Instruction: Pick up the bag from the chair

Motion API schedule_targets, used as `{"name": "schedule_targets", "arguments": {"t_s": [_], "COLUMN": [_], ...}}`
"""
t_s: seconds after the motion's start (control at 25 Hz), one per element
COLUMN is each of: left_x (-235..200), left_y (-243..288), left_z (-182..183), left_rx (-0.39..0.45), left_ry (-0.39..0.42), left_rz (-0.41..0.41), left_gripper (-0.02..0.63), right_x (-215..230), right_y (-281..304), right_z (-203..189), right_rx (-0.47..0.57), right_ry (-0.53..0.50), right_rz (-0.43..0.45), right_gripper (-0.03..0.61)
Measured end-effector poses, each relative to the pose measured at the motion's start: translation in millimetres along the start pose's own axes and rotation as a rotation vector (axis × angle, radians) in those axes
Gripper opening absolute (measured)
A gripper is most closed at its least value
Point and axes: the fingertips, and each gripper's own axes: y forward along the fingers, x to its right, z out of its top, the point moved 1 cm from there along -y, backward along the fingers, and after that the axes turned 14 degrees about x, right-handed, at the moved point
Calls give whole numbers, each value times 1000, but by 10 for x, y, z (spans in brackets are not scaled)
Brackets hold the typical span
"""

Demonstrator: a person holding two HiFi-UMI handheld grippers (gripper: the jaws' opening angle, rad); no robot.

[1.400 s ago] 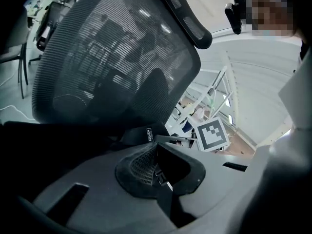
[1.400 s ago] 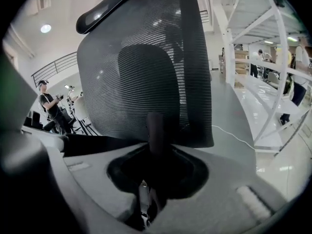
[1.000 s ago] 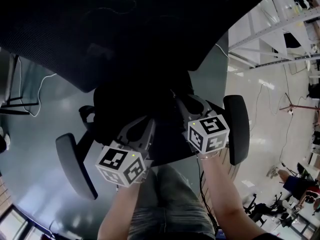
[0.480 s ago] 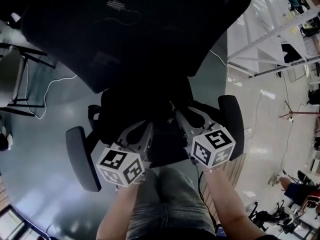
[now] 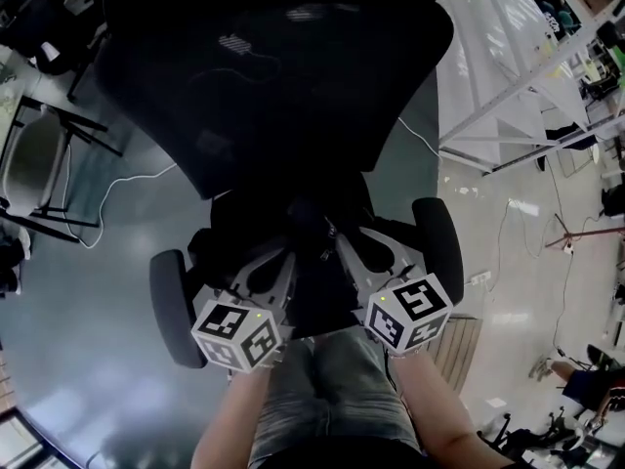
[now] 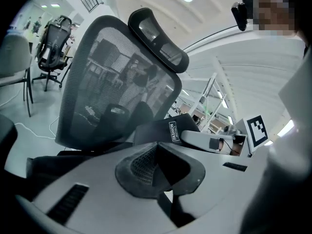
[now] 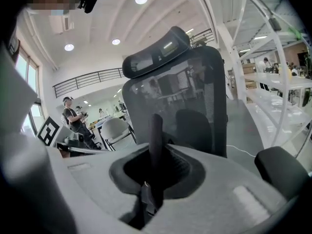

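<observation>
A black bag [image 5: 311, 225] sits low on the seat of a black mesh office chair [image 5: 283, 76], hard to make out against it. Its flap with a white label [image 6: 173, 130] shows in the left gripper view. My left gripper [image 5: 281, 260] is shut on a dark fold of the bag [image 6: 161, 167]. My right gripper [image 5: 344, 246] is shut on the bag's black strap [image 7: 156, 140], which stands upright between the jaws. Both grippers are close together over the seat's front. The right gripper [image 6: 214, 141] lies just beyond the bag in the left gripper view.
The chair's armrests [image 5: 174, 306] [image 5: 437, 247] flank the grippers, and its backrest [image 7: 190, 91] rises close ahead. White shelving [image 5: 527, 57] stands to the right. A cable [image 5: 107, 193] trails on the floor at left. Another office chair [image 6: 53, 38] and a standing person [image 7: 73, 113] are further off.
Both grippers have drawn closer together and back toward the person's body. The chair has shifted in view, its armrests now nearer the grippers. Both stay shut on the bag.
</observation>
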Motion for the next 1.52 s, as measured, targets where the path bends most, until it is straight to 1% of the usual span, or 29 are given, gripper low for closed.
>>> {"name": "schedule_targets", "arguments": {"t_s": [0.24,0.44,0.64,0.72,0.88,0.96,1.12,1.4,1.52], "left_x": [137,332,539,598,678,706,782,972,1038], "left_y": [-229,-311,-371,-402,-453,-478,-586,-697,-726], "left_z": [288,542,784,860,1008,1098,1281,1594,1696], "left_rx": [45,103,107,116,127,134,158,216,233], "left_ry": [17,40,76,97,181,203,211,249,249], "left_rz": [-5,-25,-36,-39,-39,-35,-38,-70,-78], "left_gripper": [17,17,17,17,17,17,17,17,17], "right_x": [-347,-483,-621,-677,-744,-762,-839,-936,-988], "right_y": [-87,-144,-217,-265,-337,-356,-427,-520,-549], "right_z": [249,464,727,807,982,1100,1321,1694,1861], "right_rx": [26,52,53,60,81,93,122,171,195], "right_ry": [-21,-40,-60,-69,-79,-92,-117,-153,-163], "right_rz": [26,40,52,57,61,60,57,69,80], "right_gripper": [48,48,48,48,49,50,51,51,51]}}
